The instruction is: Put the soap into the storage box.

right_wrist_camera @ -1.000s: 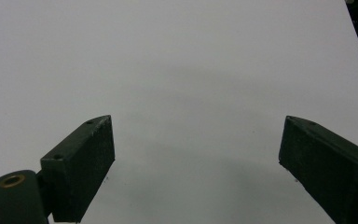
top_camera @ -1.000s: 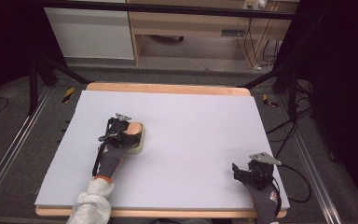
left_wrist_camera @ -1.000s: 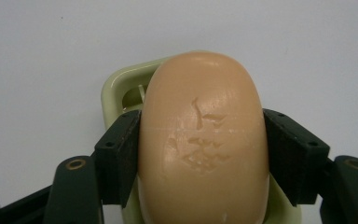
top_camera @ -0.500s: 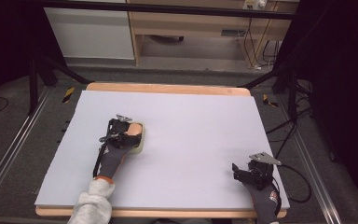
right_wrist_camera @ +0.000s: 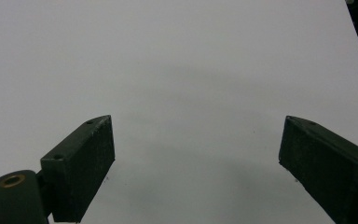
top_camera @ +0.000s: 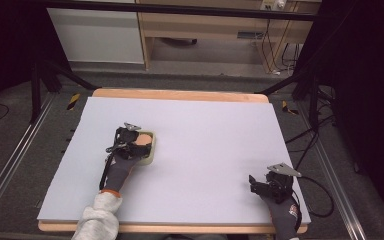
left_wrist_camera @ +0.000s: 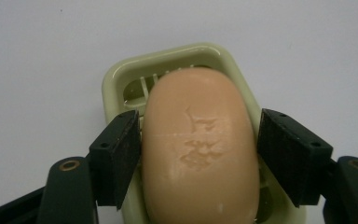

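On the worktop (top_camera: 220,150), the pale green dish (left_wrist_camera: 121,79) cradles a smooth, firm, likely slippery soap (left_wrist_camera: 198,149), best pinched across its long flanks, where the left claw (left_wrist_camera: 198,156), just easing apart, brackets it without pressing.

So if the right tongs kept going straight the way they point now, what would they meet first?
Probably nothing soon: the right tongs stand open over the bare white table cover, with no object ahead in the right gripper view. If angled downward, they would meet the cover itself; depth is unclear.
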### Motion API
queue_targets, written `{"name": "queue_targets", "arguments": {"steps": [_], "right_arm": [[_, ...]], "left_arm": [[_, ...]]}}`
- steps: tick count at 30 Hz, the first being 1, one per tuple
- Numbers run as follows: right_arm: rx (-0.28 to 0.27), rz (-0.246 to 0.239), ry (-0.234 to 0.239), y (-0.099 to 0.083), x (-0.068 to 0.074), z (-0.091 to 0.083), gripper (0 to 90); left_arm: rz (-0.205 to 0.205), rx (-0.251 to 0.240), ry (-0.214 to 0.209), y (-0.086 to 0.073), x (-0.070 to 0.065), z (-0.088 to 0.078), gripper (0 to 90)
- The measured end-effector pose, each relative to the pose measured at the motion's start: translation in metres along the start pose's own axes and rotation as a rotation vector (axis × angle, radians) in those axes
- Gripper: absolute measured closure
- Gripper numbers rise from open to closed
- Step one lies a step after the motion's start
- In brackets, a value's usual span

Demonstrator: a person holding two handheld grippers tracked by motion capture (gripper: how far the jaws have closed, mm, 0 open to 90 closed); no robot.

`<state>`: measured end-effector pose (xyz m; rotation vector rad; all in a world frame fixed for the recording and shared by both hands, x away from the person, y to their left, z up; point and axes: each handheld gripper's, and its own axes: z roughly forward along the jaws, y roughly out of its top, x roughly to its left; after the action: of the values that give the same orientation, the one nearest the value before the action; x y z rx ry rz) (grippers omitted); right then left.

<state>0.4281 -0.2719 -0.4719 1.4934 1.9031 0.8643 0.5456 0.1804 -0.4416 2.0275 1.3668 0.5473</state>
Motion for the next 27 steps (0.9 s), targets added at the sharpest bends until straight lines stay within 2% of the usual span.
{"name": "queue_targets", "arguments": {"steps": [7,13,17,24,27], "right_arm": [[-0.001,0.003,-0.002,0.000,0.000,-0.001,10.7],[-0.003,0.010,-0.007,0.000,-0.002,-0.001,10.7],[0.001,0.023,-0.010,-0.001,-0.003,-0.001,10.6],[0.001,0.026,-0.019,-0.001,-0.004,-0.002,10.5],[0.001,0.033,-0.018,-0.002,-0.005,-0.002,10.4]], "left_arm": [[0.032,-0.025,-0.010,0.003,-0.003,-0.016,28.6],[0.057,-0.062,-0.050,-0.002,-0.005,-0.033,27.8],[0.077,-0.083,-0.060,-0.007,-0.005,-0.043,27.5],[0.089,-0.114,-0.071,-0.021,-0.001,-0.057,26.7],[0.080,-0.144,-0.056,-0.033,0.006,-0.063,26.5]]}}
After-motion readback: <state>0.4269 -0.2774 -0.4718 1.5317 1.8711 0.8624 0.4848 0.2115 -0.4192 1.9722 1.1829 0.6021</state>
